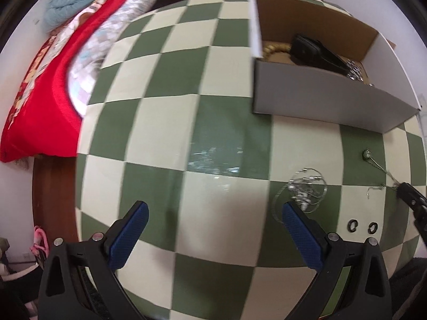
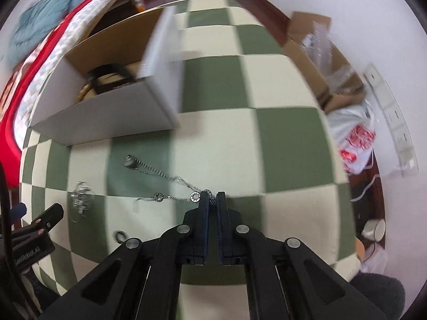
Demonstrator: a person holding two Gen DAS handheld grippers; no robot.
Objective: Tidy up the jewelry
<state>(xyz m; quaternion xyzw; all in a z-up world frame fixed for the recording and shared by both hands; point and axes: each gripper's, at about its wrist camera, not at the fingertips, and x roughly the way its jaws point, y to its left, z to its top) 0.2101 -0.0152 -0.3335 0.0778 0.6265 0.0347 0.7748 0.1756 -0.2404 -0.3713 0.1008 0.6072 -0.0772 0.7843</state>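
Right gripper (image 2: 212,196) pinching the near end of a chain (image 2: 160,172), jaws pressed together on its links just beside a small silver ring charm (image 2: 195,196). Rest of the chain trailing away across the worktop (image 2: 280,138) toward the box (image 2: 106,122), ending in a round pendant (image 2: 130,161) short of the box's front wall. Whether lifted clear or dragging along the cloth: cannot tell, frames blurred.

Left gripper (image 1: 213,213) idle, jaws spread wide over bare checks, nothing between them. Just beside its right-hand fingertip, a tangle of clear loops and silver beads (image 1: 307,189), between the left gripper and the box. Nearer than that tangle, away from the box, two small dark rings (image 1: 363,226) lying loose.

Box open-topped, already holding a dark strap-like item (image 1: 315,53) and something beaded and golden at the back; detail too soft to name further.

Step in hand, by the look of it: carrying one chain to the box. Next move likely calling for a lift high enough to bring the pendant over the front wall, then release inside. Risk of the thin links slipping from the pinch, or the trailing end snagging the wall. Tangle and rings not yet put away.
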